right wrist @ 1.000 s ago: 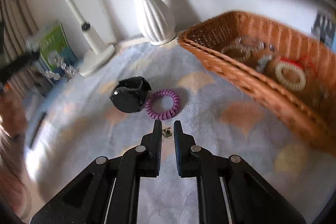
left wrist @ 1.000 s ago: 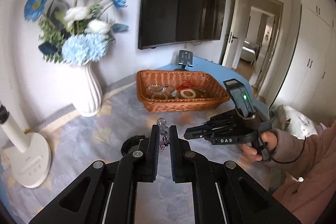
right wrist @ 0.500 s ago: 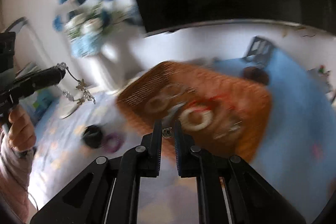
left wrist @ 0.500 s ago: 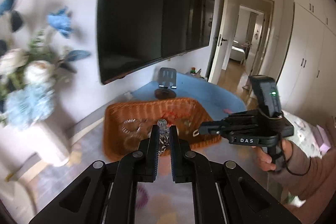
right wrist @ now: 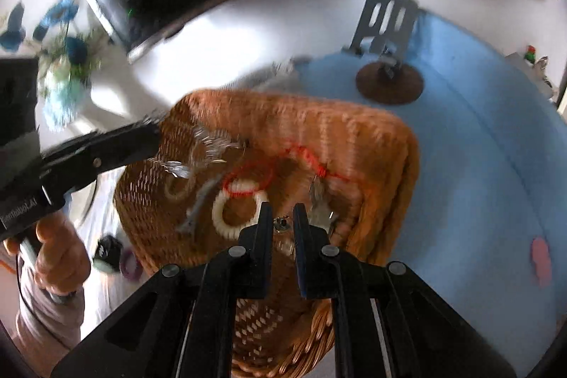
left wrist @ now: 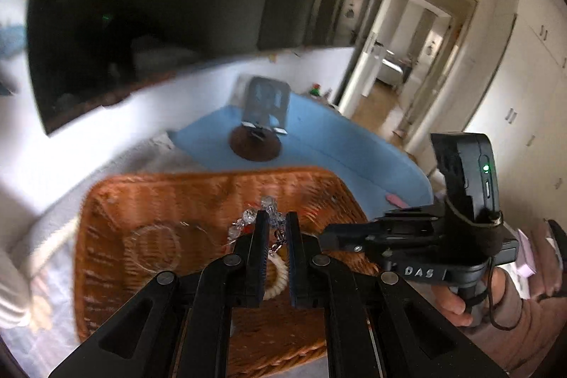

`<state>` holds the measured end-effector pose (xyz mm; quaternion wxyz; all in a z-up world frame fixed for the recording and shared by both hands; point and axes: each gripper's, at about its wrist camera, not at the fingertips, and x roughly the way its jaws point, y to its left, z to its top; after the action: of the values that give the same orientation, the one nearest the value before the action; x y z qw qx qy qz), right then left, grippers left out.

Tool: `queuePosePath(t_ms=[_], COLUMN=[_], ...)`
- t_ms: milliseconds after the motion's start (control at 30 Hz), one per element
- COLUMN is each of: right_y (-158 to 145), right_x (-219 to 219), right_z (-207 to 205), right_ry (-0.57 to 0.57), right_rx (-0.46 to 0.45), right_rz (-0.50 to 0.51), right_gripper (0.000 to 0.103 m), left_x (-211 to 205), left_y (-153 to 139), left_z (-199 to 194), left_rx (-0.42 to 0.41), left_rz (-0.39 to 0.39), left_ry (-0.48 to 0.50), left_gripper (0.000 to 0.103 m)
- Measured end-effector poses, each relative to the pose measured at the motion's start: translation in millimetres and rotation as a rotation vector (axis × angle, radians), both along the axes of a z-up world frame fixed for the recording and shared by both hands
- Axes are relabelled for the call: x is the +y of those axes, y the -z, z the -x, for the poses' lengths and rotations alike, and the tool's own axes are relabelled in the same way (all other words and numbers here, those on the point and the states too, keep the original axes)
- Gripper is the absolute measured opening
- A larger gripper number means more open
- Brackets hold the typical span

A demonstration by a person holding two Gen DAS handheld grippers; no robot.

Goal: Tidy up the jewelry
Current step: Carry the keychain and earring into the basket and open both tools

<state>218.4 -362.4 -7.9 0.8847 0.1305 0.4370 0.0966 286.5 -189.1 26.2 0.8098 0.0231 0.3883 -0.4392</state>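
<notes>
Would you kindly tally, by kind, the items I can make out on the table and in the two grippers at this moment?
Wicker basket: 1
Phone stand: 1
White beaded bracelet: 1
Red cord: 1
Purple coil hair tie: 1
Crystal chain, in left gripper: 1
Small metal piece, in right gripper: 1
Total: 7

Dark wall-mounted television [left wrist: 159, 9] on a white wall [left wrist: 117, 126] at far left. Open doorway [left wrist: 418, 59] at far right, leading to a lit corridor. Pale wardrobe doors [left wrist: 524, 77] along the right. Blue worktop [right wrist: 489, 144] carrying a metal stand [right wrist: 386, 23]. Soft daylight throughout.
</notes>
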Motion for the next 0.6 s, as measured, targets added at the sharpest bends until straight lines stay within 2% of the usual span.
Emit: queuePosePath(t_ms=[200, 400, 433, 500, 533, 567, 600], right_y=[5.3, 1.5, 0.1, -3.4, -5.8, -9.3, -14.3], right_x=[10.4, 18.3, 16.9, 12.7, 10.6, 9.5, 8.7], right_z=[10.2, 14.6, 17.2, 21.3, 22.7, 25.5, 29.8], right_ry=[-0.035, -0.024, -0.021, -0.012, -0.006, 0.003, 0.013], right_rx=[0.019, 0.041, 0.045, 0.050, 0.045, 0.037, 0.021], right_rz=[0.018, 0.024, 0.017, -0.020, -0.029, -0.032, -0.030], right_gripper=[0.013, 0.014, 0.015, 0.016, 0.019, 0.023, 0.026], left_x=[10.5, 11.7, 12.9, 17.4, 22.6, 27.7, 34.6], left_y=[0.8, 26.6, 28.7, 29.4, 27.0, 24.5, 18.2], left_z=[33.5, 30.2, 29.3, 29.1, 31.8, 35.9, 41.5], left_rx=[-0.047, 0.033, 0.046, 0.097, 0.105, 0.099, 0.077], left_rz=[0.009, -0.072, -0.078, -0.080, -0.076, -0.074, -0.073], left_ry=[0.093, 0.063, 0.060, 0.072, 0.069, 0.060, 0.047], left_gripper=[0.009, 0.009, 0.011, 0.023, 0.035, 0.044, 0.046])
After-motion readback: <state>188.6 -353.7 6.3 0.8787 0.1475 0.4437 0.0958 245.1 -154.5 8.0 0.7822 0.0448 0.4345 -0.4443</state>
